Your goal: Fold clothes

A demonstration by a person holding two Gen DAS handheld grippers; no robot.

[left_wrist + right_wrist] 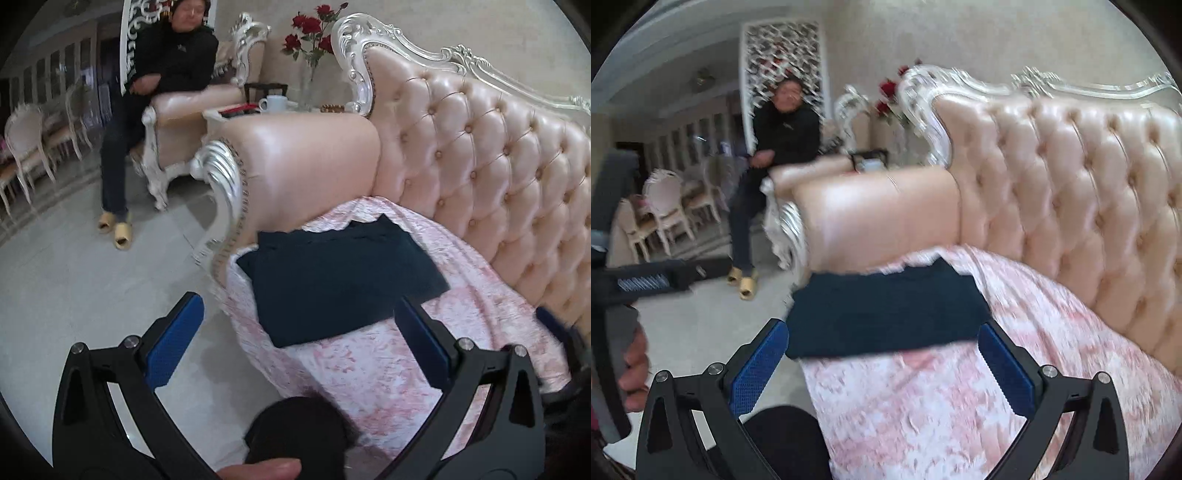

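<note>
I see the folded dark garment (340,280) mid-frame on the pink cover (388,369), its far edge against the armrest (306,166), its left corner at the seat's front edge. My left gripper (295,343) hangs spread and empty near its closest edge; my right gripper (882,365) likewise, jaws wide. Bare floor (92,288) opens lower left. The right view is motion-blurred; a dark shape at the bottom of both frames I can't identify.

Both held low and level — left gripper (299,345) and right gripper (884,363) spread wide, gripping nothing.
</note>
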